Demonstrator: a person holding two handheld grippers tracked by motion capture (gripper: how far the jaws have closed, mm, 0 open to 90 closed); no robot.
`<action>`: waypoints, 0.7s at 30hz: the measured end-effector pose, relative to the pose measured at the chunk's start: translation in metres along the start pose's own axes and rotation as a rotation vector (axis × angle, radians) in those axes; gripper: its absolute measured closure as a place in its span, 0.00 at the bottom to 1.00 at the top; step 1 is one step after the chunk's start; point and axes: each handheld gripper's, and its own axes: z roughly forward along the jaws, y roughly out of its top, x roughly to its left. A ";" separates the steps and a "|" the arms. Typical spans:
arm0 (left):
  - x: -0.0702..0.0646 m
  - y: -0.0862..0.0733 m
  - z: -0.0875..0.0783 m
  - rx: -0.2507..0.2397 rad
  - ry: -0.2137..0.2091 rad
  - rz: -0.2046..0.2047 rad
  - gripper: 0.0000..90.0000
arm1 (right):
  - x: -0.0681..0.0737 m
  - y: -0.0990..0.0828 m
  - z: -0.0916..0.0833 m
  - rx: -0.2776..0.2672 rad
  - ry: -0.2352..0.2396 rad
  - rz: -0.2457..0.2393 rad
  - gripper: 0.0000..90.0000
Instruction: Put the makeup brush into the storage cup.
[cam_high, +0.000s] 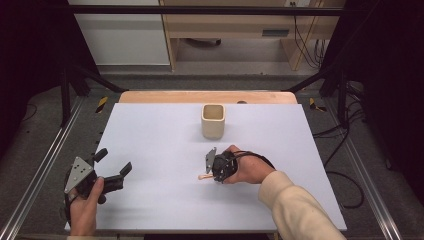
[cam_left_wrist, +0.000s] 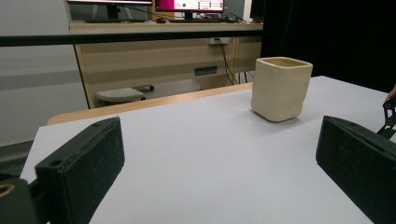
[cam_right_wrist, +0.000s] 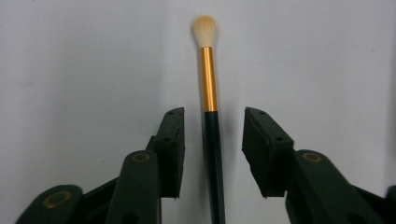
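My right gripper (cam_right_wrist: 212, 126) points down at the white table (cam_right_wrist: 70, 60), its jaws straddling a brush (cam_right_wrist: 208, 79) that lies flat between them; the pads stand just off the dark handle on either side, not pressing it, so nothing is grasped; the gold band and pale bristle tip stick out beyond the jaw tips. From the high view I see this gripper (cam_high: 211, 169) a little right of the table's middle, my hand wrapped round it, and the brush's pale end (cam_high: 202, 176) poking out to its left. Beyond it, toward the far edge, a cream cup (cam_high: 213, 120) stands upright, well apart from the brush. My left gripper (cam_high: 114, 165) rests near the front left corner, jaws spread wide and empty; along them I look across bare table to the cup (cam_left_wrist: 281, 87).
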 end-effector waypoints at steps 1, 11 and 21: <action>0.000 0.000 0.000 0.000 0.000 0.000 0.00 | 0.000 0.000 0.000 0.004 0.000 -0.001 0.70; 0.000 0.000 0.000 0.001 -0.001 0.002 0.00 | -0.001 0.000 0.003 0.026 0.005 -0.015 0.79; -0.001 0.000 0.000 0.002 -0.001 0.005 0.00 | -0.002 0.000 0.004 0.046 0.010 -0.017 0.84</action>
